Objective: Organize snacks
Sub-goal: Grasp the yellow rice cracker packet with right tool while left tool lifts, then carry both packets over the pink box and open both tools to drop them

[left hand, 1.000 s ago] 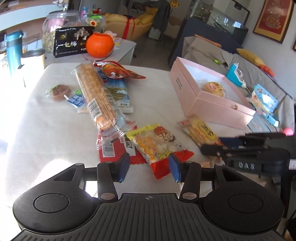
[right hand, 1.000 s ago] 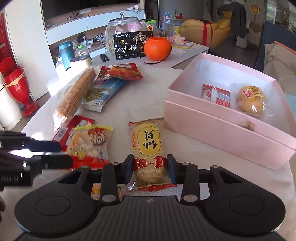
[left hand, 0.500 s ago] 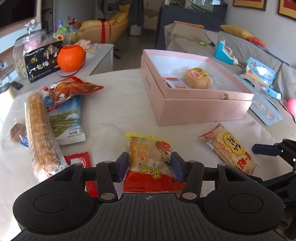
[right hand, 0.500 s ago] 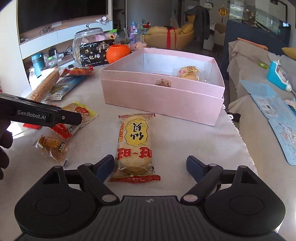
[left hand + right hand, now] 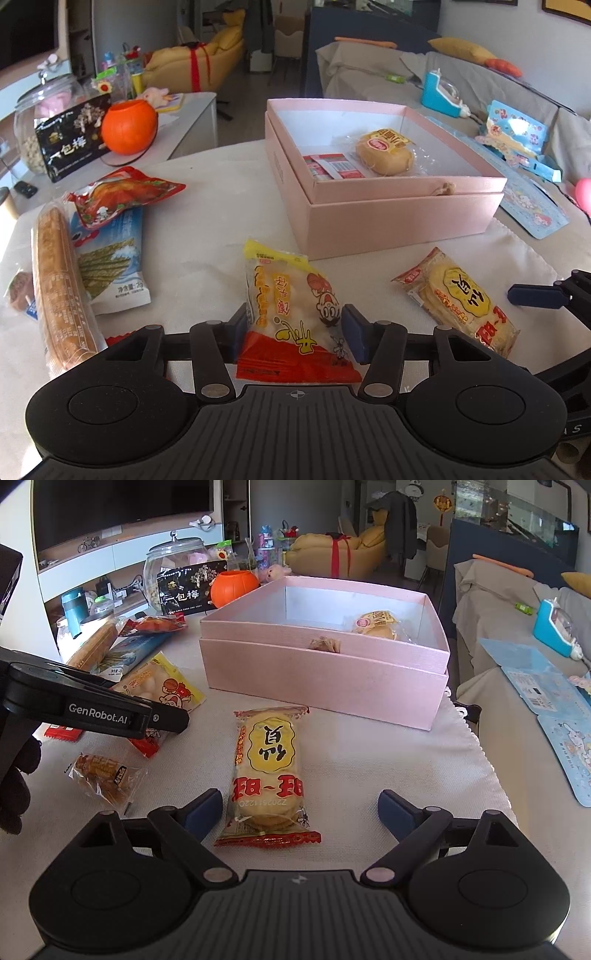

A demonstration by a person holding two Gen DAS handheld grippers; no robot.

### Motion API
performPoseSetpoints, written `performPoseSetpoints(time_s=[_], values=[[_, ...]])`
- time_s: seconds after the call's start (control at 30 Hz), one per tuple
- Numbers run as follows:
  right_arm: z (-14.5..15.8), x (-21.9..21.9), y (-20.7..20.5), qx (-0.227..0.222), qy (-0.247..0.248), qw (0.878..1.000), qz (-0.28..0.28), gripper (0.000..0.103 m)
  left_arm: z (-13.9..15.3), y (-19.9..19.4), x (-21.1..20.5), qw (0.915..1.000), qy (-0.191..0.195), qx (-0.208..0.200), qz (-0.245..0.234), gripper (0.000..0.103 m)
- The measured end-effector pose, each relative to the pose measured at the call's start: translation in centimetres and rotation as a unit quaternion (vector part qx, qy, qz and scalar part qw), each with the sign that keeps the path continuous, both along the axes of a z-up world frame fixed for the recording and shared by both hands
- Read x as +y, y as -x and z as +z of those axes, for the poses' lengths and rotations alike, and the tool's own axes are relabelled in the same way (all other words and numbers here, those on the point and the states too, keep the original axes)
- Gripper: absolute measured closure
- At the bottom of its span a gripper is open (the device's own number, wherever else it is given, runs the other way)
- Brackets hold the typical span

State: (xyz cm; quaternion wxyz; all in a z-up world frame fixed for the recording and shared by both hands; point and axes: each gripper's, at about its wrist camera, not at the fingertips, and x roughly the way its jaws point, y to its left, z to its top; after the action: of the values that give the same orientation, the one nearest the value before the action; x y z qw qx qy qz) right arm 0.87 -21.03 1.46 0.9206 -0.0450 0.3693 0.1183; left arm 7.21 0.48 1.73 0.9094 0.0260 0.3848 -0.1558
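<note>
My left gripper (image 5: 293, 326) is shut on a yellow-and-red snack bag (image 5: 291, 314) and holds it, tilted, just above the table. The open pink box (image 5: 388, 206) lies beyond it, holding a bun (image 5: 384, 155) and a red-white packet (image 5: 332, 166). My right gripper (image 5: 300, 812) is open, its fingers either side of a rice cracker pack (image 5: 267, 775) lying flat on the cloth. The pink box (image 5: 325, 664) sits behind that pack. The left gripper and its bag (image 5: 159, 686) show at the left of the right wrist view.
A long biscuit sleeve (image 5: 59, 295), a seaweed pack (image 5: 110, 266) and a red chicken pack (image 5: 122, 192) lie at the left. A small wrapped cake (image 5: 103, 775) lies near the right gripper. An orange pumpkin (image 5: 129, 125) and a jar (image 5: 40, 110) stand behind. A sofa is at the right.
My left gripper has closed on the yellow-and-red bag and lifted it slightly. My right gripper let go of the rice cracker pack, opened wide and drew back.
</note>
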Motion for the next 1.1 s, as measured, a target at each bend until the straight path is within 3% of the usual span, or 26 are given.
performPoseSetpoints(time_s=[0.1,0.13,0.3,0.47,0.57,0.7,0.77,0.93,0.97,1.0,1.1], values=[[0.0,0.0,0.0,0.002,-0.002,1.000,0.004,0.008,0.4,1.5,0.8,0.9993,0.029,-0.003,-0.021,0.073],[0.0,0.0,0.0,0.002,-0.002,1.000,0.004,0.008,0.7,2.0,1.1,0.9989,0.037,-0.003,-0.028,0.075],[-0.1,0.1,0.0,0.003,-0.002,1.000,0.006,0.006,1.6,3.3,1.8,0.9978,0.050,0.003,-0.044,0.074],[-0.1,0.2,0.0,0.004,-0.003,1.000,0.007,0.006,1.0,0.9,1.9,0.9976,0.066,0.016,-0.007,0.073],[-0.1,0.2,-0.1,0.004,-0.003,1.000,0.007,0.006,0.2,-0.4,1.4,0.9970,0.071,0.029,-0.010,0.072],[-0.1,0.2,-0.1,0.005,-0.002,1.000,0.007,0.006,0.1,0.3,1.0,0.9978,0.055,0.025,-0.028,0.078],[0.1,0.3,-0.2,0.007,-0.001,1.000,0.010,0.007,0.5,1.2,1.4,0.9969,0.068,0.022,-0.033,0.081],[0.9,0.6,-1.7,0.007,-0.024,1.000,0.001,0.024,1.9,3.5,1.7,0.9968,0.069,-0.003,-0.041,0.083],[1.1,0.7,-2.2,0.010,-0.028,1.000,0.005,0.033,2.2,3.9,1.7,0.9969,0.066,-0.009,-0.042,0.083],[1.1,1.0,-2.5,0.016,-0.026,0.999,0.010,0.048,2.5,4.3,1.8,0.9971,0.062,-0.015,-0.042,0.083],[1.5,1.9,-2.4,0.027,0.005,0.999,0.033,0.068,3.4,5.3,1.9,0.9975,0.050,-0.030,-0.041,0.083]])
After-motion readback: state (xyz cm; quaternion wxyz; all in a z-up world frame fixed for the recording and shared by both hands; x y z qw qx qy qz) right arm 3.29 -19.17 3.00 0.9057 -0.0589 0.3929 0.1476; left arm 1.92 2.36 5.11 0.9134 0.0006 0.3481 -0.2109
